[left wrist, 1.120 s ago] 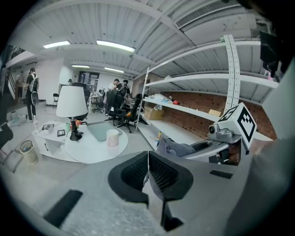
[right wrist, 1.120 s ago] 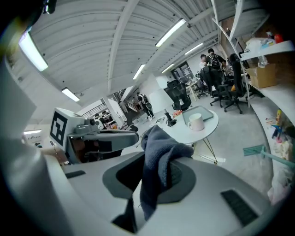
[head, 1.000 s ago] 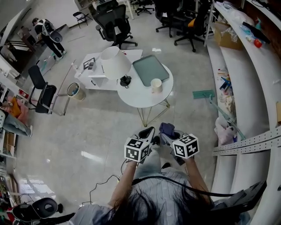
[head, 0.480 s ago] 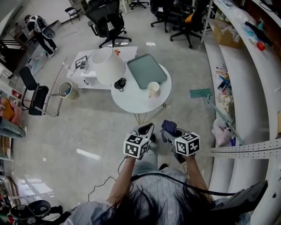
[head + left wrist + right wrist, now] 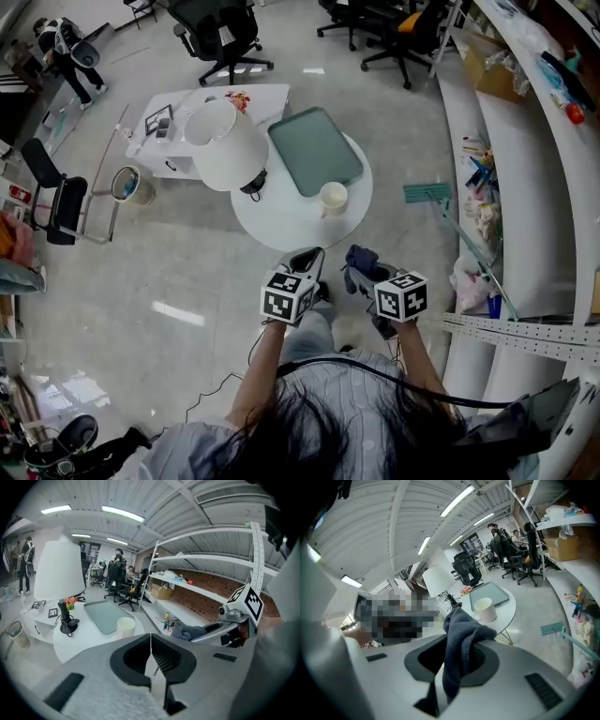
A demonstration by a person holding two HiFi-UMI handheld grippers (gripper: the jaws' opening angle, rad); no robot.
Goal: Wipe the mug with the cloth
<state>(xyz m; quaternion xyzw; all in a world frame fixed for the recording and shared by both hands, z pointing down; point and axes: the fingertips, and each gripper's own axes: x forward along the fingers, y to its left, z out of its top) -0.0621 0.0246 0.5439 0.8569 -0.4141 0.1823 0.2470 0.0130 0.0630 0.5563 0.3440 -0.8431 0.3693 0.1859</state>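
Note:
A cream mug (image 5: pixel 333 198) (image 5: pixel 125 627) (image 5: pixel 484 610) stands upright on the round white table (image 5: pixel 281 220), near its right edge and just in front of a green tray (image 5: pixel 315 151). Both grippers are held short of the table, over the floor. My right gripper (image 5: pixel 358 262) is shut on a dark blue-grey cloth (image 5: pixel 460 645) (image 5: pixel 361 260), which bunches up out of the jaws and hangs down. My left gripper (image 5: pixel 307 260) is shut with nothing between its jaws, which meet (image 5: pixel 150 646). From the left gripper view the right gripper and the cloth (image 5: pixel 190 631) show at the right.
A white lamp (image 5: pixel 223 142) with a big shade and a black cable stands at the table's left. Behind it is a low white table (image 5: pixel 178 117). Office chairs (image 5: pixel 217 35) stand further back. Long white shelves (image 5: pixel 511 159) run along the right, with a green broom (image 5: pixel 429 194) on the floor.
The person has stepped closer to the round table, so the table and mug now lie nearer both grippers. Both grippers stay as they were, the cloth still in the right one.

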